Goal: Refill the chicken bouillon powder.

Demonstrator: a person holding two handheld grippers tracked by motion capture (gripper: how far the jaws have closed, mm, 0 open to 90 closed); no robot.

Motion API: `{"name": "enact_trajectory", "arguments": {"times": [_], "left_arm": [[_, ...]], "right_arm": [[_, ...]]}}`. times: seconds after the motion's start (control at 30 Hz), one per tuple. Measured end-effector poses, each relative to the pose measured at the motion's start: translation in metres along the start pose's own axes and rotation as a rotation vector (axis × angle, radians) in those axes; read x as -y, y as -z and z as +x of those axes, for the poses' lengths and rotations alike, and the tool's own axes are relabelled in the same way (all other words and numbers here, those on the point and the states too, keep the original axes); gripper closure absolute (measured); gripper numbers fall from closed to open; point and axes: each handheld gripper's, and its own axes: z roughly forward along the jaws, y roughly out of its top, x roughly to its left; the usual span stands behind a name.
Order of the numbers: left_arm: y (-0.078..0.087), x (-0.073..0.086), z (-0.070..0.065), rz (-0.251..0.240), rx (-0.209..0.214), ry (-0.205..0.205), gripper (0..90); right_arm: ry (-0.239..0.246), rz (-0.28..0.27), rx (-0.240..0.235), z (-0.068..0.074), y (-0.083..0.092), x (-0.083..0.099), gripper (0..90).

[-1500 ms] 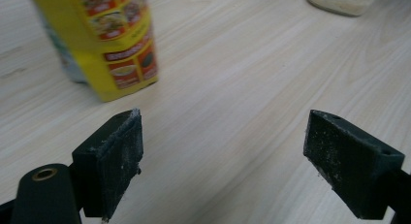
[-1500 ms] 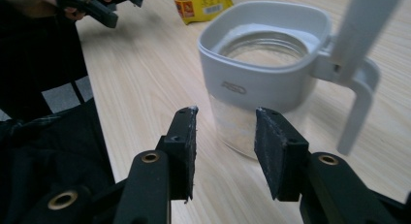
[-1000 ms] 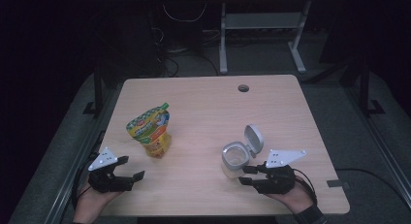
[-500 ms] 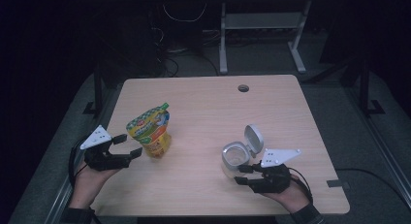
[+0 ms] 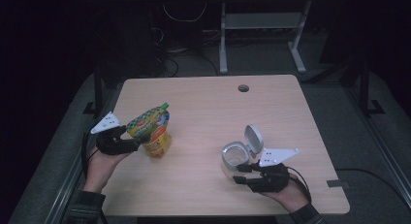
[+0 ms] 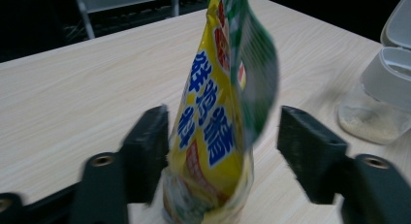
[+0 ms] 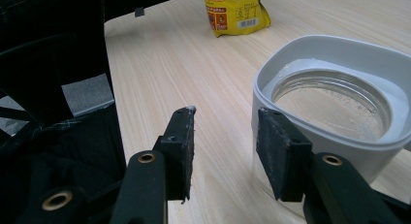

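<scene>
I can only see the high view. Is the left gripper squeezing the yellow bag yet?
Observer: Not yet. In the left gripper view the bag stands between the open jaws of the left gripper; one jaw is about touching, the other has a gap.
Operator: What's in the jar?
Observer: The left gripper view shows a thin layer of pale grains at the bottom of the jar.
Operator: Is the right gripper holding it?
Observer: No. The right gripper is open beside the jar's rim.
</scene>
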Motion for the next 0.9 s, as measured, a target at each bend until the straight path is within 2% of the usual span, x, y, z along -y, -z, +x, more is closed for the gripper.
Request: {"name": "enact_trajectory", "arguments": {"times": [0.1, 0.13, 0.17, 0.2, 0.23, 0.37, 0.57, 0.8, 0.9], "left_arm": [[-0.001, -0.001, 0.001, 0.000, 0.005, -0.002, 51.3], [-0.002, -0.002, 0.001, -0.009, 0.007, -0.006, 51.3], [-0.002, -0.002, 0.001, -0.011, 0.011, -0.007, 60.1], [-0.002, -0.002, 0.001, -0.012, 0.014, -0.008, 60.1], [-0.002, -0.003, 0.001, -0.015, 0.011, -0.018, 69.2], [-0.001, -0.003, 0.002, -0.017, 0.006, -0.033, 85.3], [0.000, -0.005, 0.003, -0.018, 0.013, -0.069, 90.0], [0.005, -0.010, 0.001, -0.037, 0.031, -0.070, 90.0], [0.009, -0.017, -0.002, -0.035, 0.042, -0.078, 90.0]], "right_arm": [[0.004, -0.002, -0.001, 0.000, 0.000, 0.000, 57.4], [0.004, -0.002, -0.001, 0.000, 0.000, 0.000, 57.4], [0.007, -0.001, -0.001, 0.000, 0.000, -0.001, 57.3], [0.007, -0.001, -0.001, 0.000, 0.000, -0.001, 57.3], [0.006, -0.004, 0.001, 0.000, 0.000, -0.001, 57.0], [0.008, -0.005, -0.001, 0.001, -0.001, -0.002, 57.0], [0.018, -0.015, -0.004, 0.005, -0.004, -0.007, 57.0], [0.014, -0.034, -0.008, 0.008, -0.009, -0.014, 56.5], [0.029, -0.043, 0.002, 0.013, -0.017, -0.020, 56.3]]}}
